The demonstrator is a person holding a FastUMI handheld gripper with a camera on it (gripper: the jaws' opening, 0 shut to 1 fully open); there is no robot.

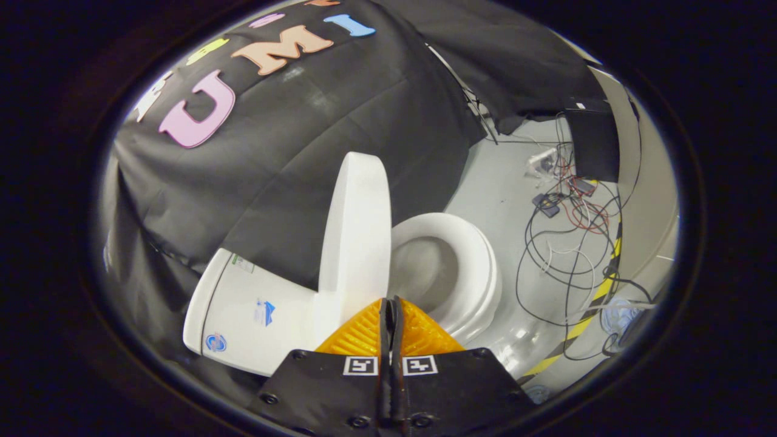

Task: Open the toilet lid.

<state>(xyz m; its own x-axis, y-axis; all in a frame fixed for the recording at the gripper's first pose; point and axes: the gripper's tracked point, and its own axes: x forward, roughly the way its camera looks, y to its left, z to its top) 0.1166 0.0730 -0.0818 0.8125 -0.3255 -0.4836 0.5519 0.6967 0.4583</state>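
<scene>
Nearest the lens, the gripper (390, 306) has its fingers pressed together with nothing between them, at the frame's lower centre. Left of them sits the white tank (243, 309) against the black cloth wall (273, 158). Just beyond the fingertips the toilet lid (357, 224) stands upright, the open toilet seat (470, 255) to its right. Farther right, tangled cables (567, 237) sprawl over the glossy grey floor (498, 188), crossed by yellow-black tape (592, 303).
</scene>
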